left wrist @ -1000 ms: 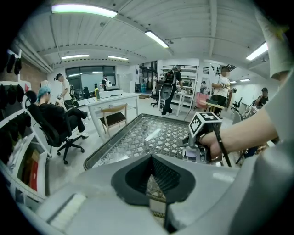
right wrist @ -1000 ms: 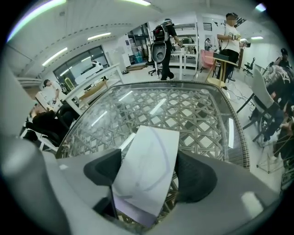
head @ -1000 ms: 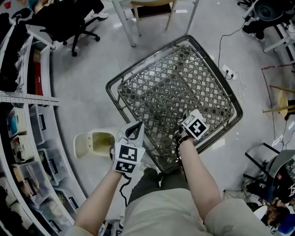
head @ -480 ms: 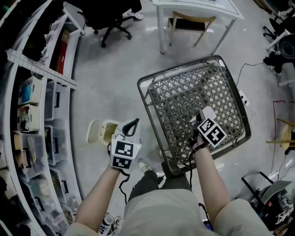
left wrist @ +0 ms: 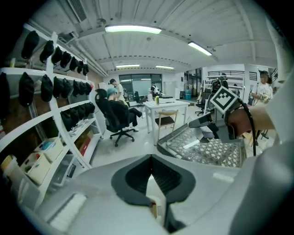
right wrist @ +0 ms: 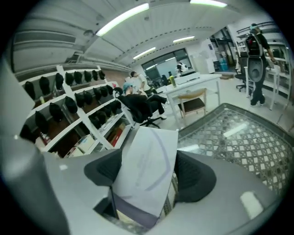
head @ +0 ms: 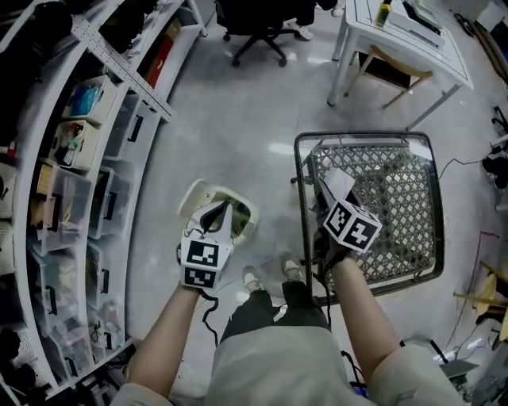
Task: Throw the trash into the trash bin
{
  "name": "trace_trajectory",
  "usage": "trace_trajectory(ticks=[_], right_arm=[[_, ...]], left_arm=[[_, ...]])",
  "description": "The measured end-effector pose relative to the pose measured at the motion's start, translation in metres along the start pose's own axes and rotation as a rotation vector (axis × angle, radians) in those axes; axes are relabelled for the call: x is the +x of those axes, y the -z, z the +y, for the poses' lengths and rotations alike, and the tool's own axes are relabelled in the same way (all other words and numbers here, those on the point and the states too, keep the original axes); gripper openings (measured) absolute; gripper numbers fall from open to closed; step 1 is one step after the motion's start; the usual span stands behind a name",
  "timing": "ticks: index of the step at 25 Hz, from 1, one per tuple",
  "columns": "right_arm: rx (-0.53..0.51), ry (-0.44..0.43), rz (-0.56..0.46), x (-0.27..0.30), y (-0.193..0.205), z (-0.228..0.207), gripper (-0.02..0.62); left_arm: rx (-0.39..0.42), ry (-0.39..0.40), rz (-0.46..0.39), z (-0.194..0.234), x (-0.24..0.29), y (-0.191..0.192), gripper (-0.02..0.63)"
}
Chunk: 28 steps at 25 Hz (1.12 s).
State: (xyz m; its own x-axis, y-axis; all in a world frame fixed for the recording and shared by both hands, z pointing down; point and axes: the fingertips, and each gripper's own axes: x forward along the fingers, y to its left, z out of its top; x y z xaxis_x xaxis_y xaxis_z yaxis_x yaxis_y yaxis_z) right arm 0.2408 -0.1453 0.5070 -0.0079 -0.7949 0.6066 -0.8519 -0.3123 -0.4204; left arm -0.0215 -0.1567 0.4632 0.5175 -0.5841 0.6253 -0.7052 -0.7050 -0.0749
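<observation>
A cream trash bin (head: 193, 203) stands open on the grey floor, left of a wire mesh basket (head: 397, 206). My left gripper (head: 216, 214) hangs over the bin's mouth, its jaws shut with nothing between them (left wrist: 150, 167). My right gripper (head: 329, 194) is above the basket's left rim, to the right of the bin. It is shut on a white carton (head: 339, 181), which fills the space between the two black pads (right wrist: 149, 156). From the left gripper view the right gripper (left wrist: 202, 121) shows above the basket (left wrist: 202, 149).
White shelving with storage boxes (head: 79, 151) curves along the left. A white table (head: 405, 40) with a wooden chair and a black office chair (head: 262, 24) stand beyond. The person's shoes (head: 270, 277) are between bin and basket. People sit in the background (left wrist: 117, 103).
Both grippers have swung left and risen. The right one has come up from the basket's floor with the carton to its left rim. The left one has gone from beside the bin to over it.
</observation>
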Motion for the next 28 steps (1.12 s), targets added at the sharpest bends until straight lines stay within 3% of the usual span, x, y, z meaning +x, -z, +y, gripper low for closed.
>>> trace_trajectory(ticks=[7,12,19,28], right_arm=[[-0.230,-0.186,0.124,0.034,0.053,0.109,0.362],[-0.372,-0.280,0.242,0.056,0.106,0.163,0.360],[-0.525,-0.349,0.370,0.094,0.191,0.206,0.360],[-0.687,-0.416,0.514,0.155,0.304,0.215,0.362]], left_arm=[[-0.099,-0.106,0.016,0.055,-0.035,0.053,0.002],[-0.174,-0.161,0.034,0.083,-0.052,0.093,0.002],[-0.259,-0.204,0.066,0.113,-0.055,0.162,0.002],[-0.323,-0.227,0.095,0.129,-0.022,0.248,0.002]])
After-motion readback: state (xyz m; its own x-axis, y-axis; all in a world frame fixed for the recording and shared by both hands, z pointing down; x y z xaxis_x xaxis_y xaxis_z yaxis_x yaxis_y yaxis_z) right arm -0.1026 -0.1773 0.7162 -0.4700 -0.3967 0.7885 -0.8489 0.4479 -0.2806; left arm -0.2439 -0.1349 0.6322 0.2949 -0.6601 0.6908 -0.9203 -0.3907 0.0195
